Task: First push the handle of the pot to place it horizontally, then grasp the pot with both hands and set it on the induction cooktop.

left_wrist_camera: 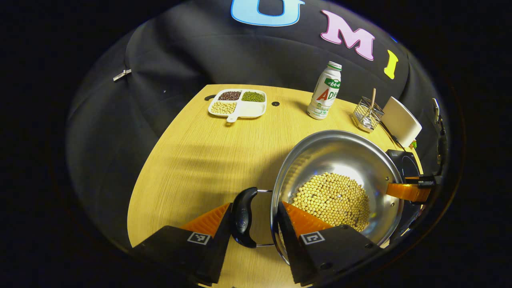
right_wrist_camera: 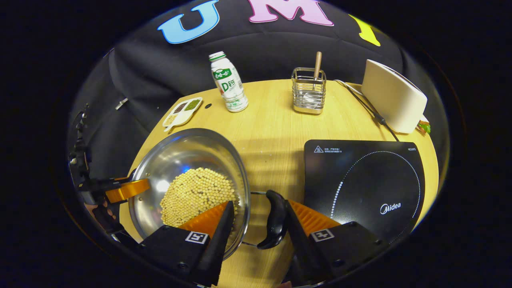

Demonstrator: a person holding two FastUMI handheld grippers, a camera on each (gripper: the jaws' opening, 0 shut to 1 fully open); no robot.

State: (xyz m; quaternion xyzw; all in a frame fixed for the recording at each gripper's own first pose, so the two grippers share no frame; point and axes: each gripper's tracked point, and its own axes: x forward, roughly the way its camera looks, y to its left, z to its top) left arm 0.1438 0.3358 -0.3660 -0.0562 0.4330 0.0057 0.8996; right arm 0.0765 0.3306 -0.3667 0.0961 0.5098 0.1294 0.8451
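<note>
pot (left_wrist_camera: 340,160): we see it on the table (left_wrist_camera: 192,168), left of the cooktop (right_wrist_camera: 364,188), full of beans (left_wrist_camera: 332,198), not on the cooktop yet.
left handle (left_wrist_camera: 244,218): lies level; sits between our left gripper (left_wrist_camera: 254,218) fingers.
left gripper: jaws straddle handle and pot rim, one finger outside the handle, the other inside the rim over the beans. Outer finger looks to touch the handle; whether both press we can't tell.
right handle (right_wrist_camera: 276,220): level too, between pot and cooktop's near-left corner.
right gripper (right_wrist_camera: 258,218): same straddle, one finger inside the rim, the other against the handle's outer side. Firm clamp not confirmed.
room: bare table strip between pot and cooktop; cooktop surface free. Behind the pot a bottle (right_wrist_camera: 229,82), rack (right_wrist_camera: 308,90) and white box (right_wrist_camera: 394,96), all well apart from it. Tray (left_wrist_camera: 238,103) at the far left edge.
hidden: pot's near rim is covered by our fingers; handle wire runs partly behind them. In the left gripper view the cooktop is mostly behind the pot. Far gripper cut off at the edge in each view.
</note>
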